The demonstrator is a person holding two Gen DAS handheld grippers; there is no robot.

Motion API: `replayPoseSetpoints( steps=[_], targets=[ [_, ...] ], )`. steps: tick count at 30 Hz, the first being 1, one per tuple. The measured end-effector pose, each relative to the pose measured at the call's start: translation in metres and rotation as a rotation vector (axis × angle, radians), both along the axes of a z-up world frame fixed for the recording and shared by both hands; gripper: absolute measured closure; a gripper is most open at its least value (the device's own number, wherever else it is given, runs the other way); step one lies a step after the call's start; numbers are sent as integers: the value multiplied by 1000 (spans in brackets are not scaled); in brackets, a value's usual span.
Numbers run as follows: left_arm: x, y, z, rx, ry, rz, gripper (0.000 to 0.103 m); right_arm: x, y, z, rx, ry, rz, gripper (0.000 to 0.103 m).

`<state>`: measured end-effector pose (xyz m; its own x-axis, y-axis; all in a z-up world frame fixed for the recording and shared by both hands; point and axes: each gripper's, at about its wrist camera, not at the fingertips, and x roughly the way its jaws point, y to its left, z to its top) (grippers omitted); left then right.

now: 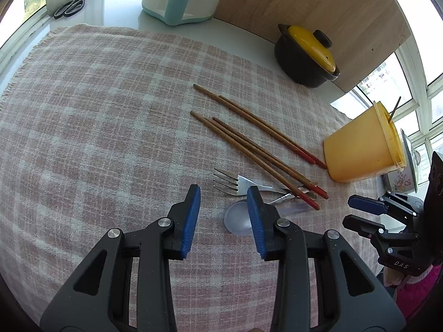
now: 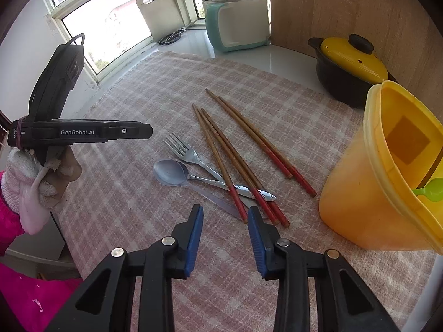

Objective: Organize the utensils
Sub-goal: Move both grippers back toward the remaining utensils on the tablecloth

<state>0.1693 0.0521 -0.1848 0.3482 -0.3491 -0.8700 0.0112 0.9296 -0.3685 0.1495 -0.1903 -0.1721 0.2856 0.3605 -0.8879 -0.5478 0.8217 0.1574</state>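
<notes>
Five wooden chopsticks with red ends: a pair [image 2: 260, 144] lying side by side, and a crossed group of three [image 2: 235, 171]. One metal fork [image 2: 181, 149]. One metal spoon [image 2: 171, 170], its bowl resting on one clear plastic spoon [image 1: 239, 218]. One yellow container [image 2: 387, 177], holding one green utensil [image 2: 429, 191] and one thin stick [image 1: 394, 109]. One black pot with a yellow lid [image 2: 350, 66]. One pair of scissors [image 1: 70, 7]. One teal-and-white appliance [image 2: 238, 20]. One checked cloth [image 2: 138, 193] over the surface.

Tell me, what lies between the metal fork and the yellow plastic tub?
Five red-tipped wooden chopsticks lie between the metal fork and the yellow plastic tub, clearest in the right wrist view.
</notes>
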Motion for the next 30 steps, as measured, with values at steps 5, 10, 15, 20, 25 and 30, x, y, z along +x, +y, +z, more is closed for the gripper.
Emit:
replayPoseSetpoints(
  steps=[5,10,15,20,25,30],
  targets=[
    [-11,-4,-10,-13,36,-7,68,2,3,-9,-10,19,16,71],
    [-19,-7,-16,-14,54,-4,68,3,4,-16,-22,33,24,74],
    [-26,-9,-17,-4,53,-5,68,7,9,-25,-45,49,37,77],
    [-28,-13,-16,8,52,-11,71,13,16,-34,-78,56,44,77],
    [-14,-16,-11,-6,48,-7,71,21,19,-40,-82,67,36,77],
    [5,-24,-4,-10,34,-23,71,25,20,-46,-73,96,35,77]
  ],
)
